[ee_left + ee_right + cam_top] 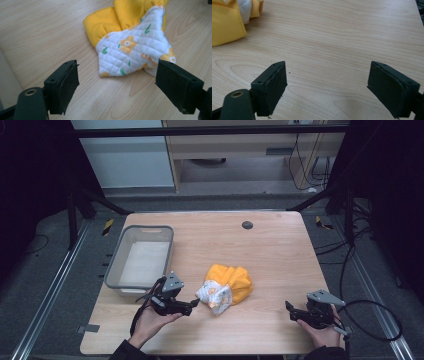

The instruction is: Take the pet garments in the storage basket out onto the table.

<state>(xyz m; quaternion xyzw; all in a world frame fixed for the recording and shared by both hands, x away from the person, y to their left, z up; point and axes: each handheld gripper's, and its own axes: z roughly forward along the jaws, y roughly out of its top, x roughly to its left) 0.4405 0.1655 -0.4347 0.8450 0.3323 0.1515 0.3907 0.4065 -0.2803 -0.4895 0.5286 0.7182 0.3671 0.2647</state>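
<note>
You work at a light wooden table (280, 250) with a small dark round cap (247, 225) near its far edge. Grey carpet floor (45, 270) surrounds it, with metal rails (47, 295) alongside. Beyond stand a pale wooden desk (240, 145) and a white panel (130, 160). Cables (367, 320) trail at your right.

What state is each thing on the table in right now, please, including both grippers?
Yellow and white garment: crumpled in a heap on the table, quilted white part turned out, not held.
Grey bin: upright, open, nothing seen inside.
Left gripper: open, jaws close to the garment's white edge.
Right gripper: open, over bare wood, apart from the garment.
</note>
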